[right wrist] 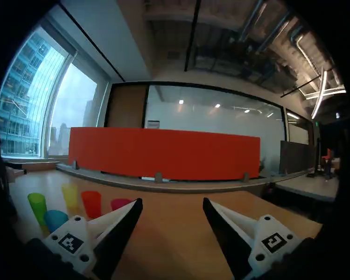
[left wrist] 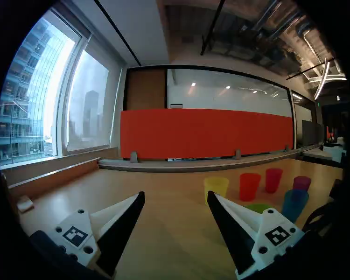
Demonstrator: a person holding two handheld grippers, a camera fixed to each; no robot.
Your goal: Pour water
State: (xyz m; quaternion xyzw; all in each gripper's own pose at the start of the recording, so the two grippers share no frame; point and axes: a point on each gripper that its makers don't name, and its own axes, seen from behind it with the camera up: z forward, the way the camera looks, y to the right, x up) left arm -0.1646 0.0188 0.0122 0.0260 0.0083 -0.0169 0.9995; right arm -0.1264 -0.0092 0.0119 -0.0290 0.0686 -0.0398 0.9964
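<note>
left tool (left wrist: 175,195): fingers spread, nothing between them. right tool (right wrist: 172,201): the same. table (left wrist: 175,242): pale wood, bare ahead of both tools. yellow cup (left wrist: 216,186), orange cup (left wrist: 249,185), red cup (left wrist: 273,179), magenta cup (left wrist: 301,183), blue cup (left wrist: 294,204), green cup (left wrist: 258,207): clustered upright, ahead-right of the left tool, apart from it. orange partition (left wrist: 203,133) lined the table's far edge; window (left wrist: 35,116) stood at left.

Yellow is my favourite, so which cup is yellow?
The yellow cup: it stands leftmost of the cups in the left gripper view, next to the orange cup, and no other is yellow.
</note>
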